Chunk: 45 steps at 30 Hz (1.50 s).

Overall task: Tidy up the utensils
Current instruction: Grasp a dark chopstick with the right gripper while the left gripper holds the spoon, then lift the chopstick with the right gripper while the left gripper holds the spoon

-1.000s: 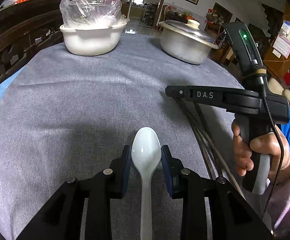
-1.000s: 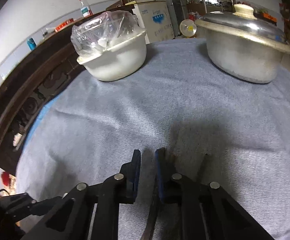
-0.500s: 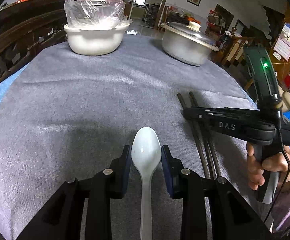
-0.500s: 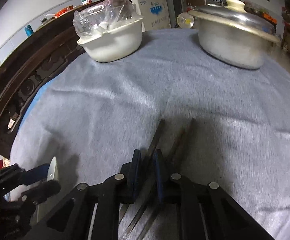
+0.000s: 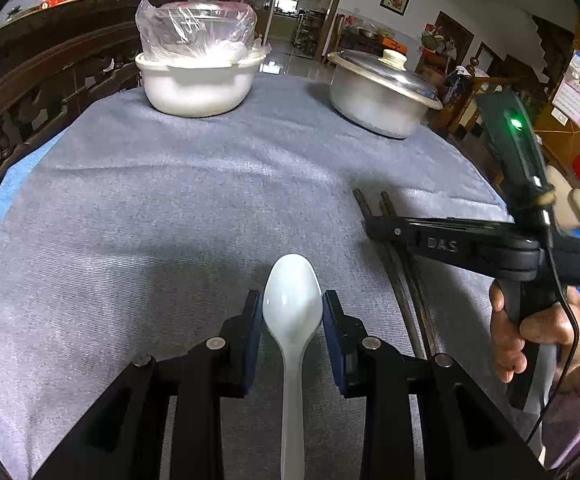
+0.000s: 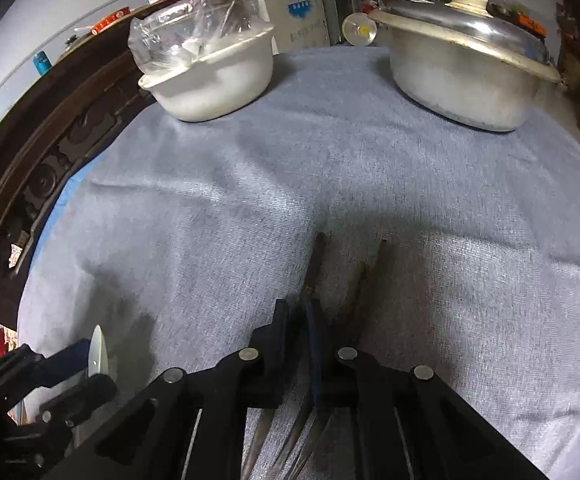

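My left gripper (image 5: 291,312) is shut on a white plastic spoon (image 5: 292,312), bowl forward, just above the grey cloth. It also shows at the lower left of the right wrist view (image 6: 98,354). Dark chopsticks (image 5: 403,280) lie on the cloth to the right of the spoon. My right gripper (image 6: 298,320) hovers over them with its jaws nearly together. One chopstick (image 6: 314,260) runs out from between the jaws and a second (image 6: 363,280) lies just right of them. Whether the jaws grip the first one is not clear.
A white bowl (image 5: 196,88) with a plastic bag in it stands at the back left. A lidded metal pot (image 5: 381,92) stands at the back right. A dark carved wooden rail (image 5: 30,92) borders the table on the left.
My right gripper has pulled back toward the near edge and lowered over the chopsticks, whose far ends now show ahead of it. My left gripper keeps hold of the spoon.
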Each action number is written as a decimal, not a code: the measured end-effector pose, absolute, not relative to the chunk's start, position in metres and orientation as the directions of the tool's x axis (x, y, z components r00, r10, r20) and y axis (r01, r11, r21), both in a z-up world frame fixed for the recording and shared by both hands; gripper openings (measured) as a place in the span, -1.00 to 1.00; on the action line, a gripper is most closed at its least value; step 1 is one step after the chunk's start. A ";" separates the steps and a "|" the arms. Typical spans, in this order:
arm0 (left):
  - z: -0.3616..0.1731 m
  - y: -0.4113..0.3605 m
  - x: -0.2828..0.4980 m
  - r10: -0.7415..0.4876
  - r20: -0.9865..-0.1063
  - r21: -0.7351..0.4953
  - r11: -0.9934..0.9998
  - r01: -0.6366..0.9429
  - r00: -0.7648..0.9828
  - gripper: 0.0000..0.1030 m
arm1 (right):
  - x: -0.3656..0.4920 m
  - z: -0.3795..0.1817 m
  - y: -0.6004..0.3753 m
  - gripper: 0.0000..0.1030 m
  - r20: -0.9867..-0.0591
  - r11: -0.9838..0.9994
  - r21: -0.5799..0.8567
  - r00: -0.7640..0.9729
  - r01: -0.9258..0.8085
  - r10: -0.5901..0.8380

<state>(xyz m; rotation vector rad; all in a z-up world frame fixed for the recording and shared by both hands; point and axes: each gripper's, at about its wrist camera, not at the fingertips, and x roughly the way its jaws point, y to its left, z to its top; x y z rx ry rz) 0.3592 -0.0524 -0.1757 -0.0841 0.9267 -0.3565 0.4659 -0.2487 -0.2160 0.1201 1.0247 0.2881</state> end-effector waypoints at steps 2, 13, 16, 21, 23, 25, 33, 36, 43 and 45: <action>-0.171 -0.051 0.355 -0.331 -0.761 -0.217 0.940 0.262 0.558 -0.39 | 0.457 -0.208 -0.262 -0.83 -0.786 0.945 0.288 0.524 -0.156 0.327; -0.141 -0.038 0.316 -0.315 -0.715 -0.236 0.949 0.208 0.624 -0.39 | 0.372 -0.169 -0.357 -0.84 -0.576 0.854 0.519 0.748 0.025 0.329; -0.132 -0.036 0.303 -0.314 -0.701 -0.244 0.949 0.198 0.640 -0.39 | 0.341 -0.162 -0.383 -0.84 -0.542 0.830 0.551 0.792 0.083 0.280; -0.112 -0.036 0.277 -0.308 -0.667 -0.226 0.951 0.210 0.678 -0.39 | 0.282 -0.133 -0.402 -0.84 -0.467 0.827 0.550 0.864 0.118 0.187; -0.104 -0.036 0.267 -0.312 -0.653 -0.229 0.950 0.213 0.690 -0.39 | 0.260 -0.118 -0.403 -0.87 -0.431 0.832 0.542 0.889 0.116 0.157; -0.097 -0.036 0.259 -0.322 -0.642 -0.242 0.946 0.215 0.696 -0.39 | 0.240 -0.104 -0.402 -0.87 -0.395 0.838 0.536 0.909 0.107 0.136; -0.075 -0.042 0.226 -0.341 -0.604 -0.244 0.940 0.240 0.720 -0.39 | 0.193 -0.076 -0.382 -0.87 -0.351 0.869 0.487 0.931 0.089 0.101; -0.072 -0.041 0.218 -0.347 -0.598 -0.244 0.938 0.248 0.723 -0.39 | 0.191 -0.092 -0.402 -0.85 -0.428 0.821 0.547 0.897 0.162 0.108; -0.085 -0.042 0.223 -0.327 -0.622 -0.227 0.945 0.236 0.712 -0.39 | 0.197 -0.142 -0.446 -0.05 -0.535 0.719 0.641 0.829 0.270 0.165; -0.093 -0.043 0.230 -0.327 -0.638 -0.235 0.945 0.228 0.697 -0.39 | 0.207 -0.150 -0.443 0.03 -0.542 0.732 0.635 0.818 0.247 0.193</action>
